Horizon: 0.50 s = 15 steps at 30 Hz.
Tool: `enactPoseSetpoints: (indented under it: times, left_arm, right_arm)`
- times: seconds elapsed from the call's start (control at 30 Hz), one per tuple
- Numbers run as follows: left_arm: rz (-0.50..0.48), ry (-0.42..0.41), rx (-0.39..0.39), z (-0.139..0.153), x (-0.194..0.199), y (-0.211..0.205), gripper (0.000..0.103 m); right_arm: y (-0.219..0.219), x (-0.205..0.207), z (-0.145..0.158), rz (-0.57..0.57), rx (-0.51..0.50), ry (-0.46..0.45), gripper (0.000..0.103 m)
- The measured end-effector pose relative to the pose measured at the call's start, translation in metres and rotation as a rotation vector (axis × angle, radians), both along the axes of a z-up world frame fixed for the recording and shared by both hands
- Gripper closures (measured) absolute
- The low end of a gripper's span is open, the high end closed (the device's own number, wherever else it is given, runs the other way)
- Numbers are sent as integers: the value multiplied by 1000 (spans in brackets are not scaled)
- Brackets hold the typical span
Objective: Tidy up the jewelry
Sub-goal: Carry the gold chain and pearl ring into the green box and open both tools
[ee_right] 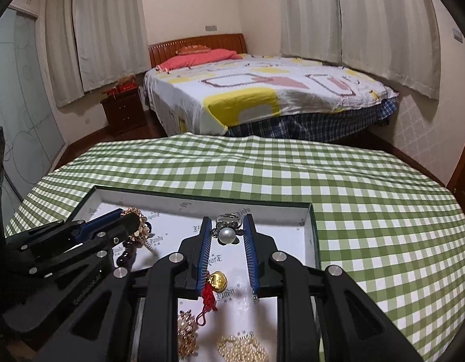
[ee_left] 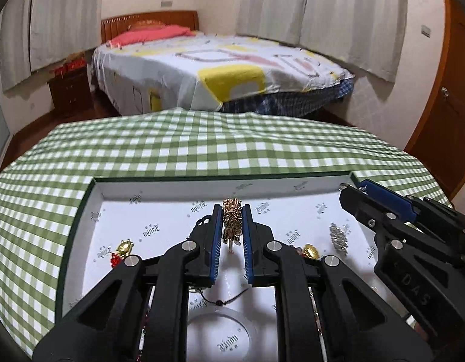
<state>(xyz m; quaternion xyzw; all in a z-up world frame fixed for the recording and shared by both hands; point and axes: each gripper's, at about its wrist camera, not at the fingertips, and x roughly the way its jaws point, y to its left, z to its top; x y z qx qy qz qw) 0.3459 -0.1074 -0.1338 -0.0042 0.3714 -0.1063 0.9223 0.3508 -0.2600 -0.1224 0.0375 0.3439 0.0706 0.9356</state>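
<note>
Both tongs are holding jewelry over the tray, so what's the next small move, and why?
Probably lower the left tongs a little and set the gold chain on bare tray floor. The chain is clamped and dangling above the tray, with free space beneath. The right tongs hold the pearl ring over the same tray, so moving one at a time seems safer.

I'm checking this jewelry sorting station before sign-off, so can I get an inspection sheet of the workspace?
Surface: green checked tablecloth, bare beyond the tray.
Job's things: white-lined tray holding a gold charm with red tassel, pearl strand and silver piece.
Clutter: nothing seen.
Grippers: left hand-held gripper shut on a gold chain bundle; right hand-held gripper shut on a pearl brooch.
Cables: nothing seen.
Surroundings: bed, nightstand, curtains.
</note>
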Motion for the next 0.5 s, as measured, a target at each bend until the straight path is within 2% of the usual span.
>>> enactPoseSetpoints:
  times: [0.5]
  left_arm:
    - [26, 85, 51, -16, 31, -5, 90]
  right_arm:
    - [-2, 37, -24, -2, -3, 157, 81]
